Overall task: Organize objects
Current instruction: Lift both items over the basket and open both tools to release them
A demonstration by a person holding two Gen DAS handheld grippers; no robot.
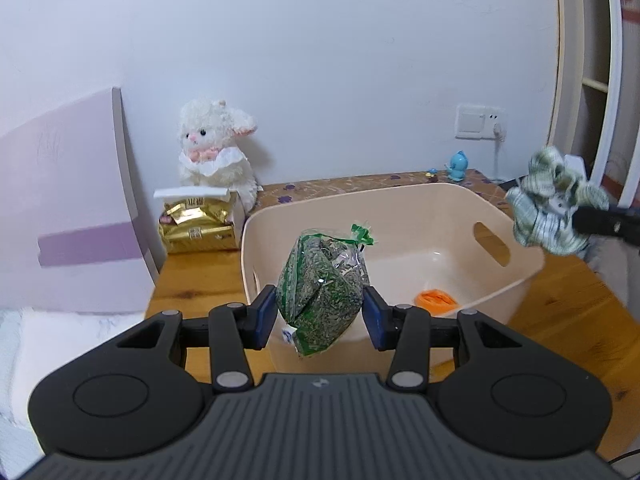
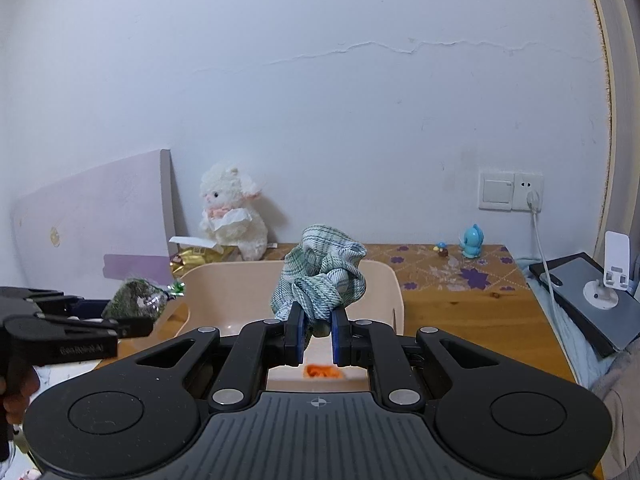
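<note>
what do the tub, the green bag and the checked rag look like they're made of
Tub: likely molded plastic, beige with a soft sheen, smooth rounded walls and a cut-out handle.
Green bag: thin clear plastic film with green print; it crinkles and glints over dried greenish bits, held by the left gripper.
Rag: woven cloth, matte green-and-white check, bunched in soft folds in the right gripper.

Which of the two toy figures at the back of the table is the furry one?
The white plush lamb beside the gold packet; the blue figurine near the wall socket looks hard and glossy.
</note>
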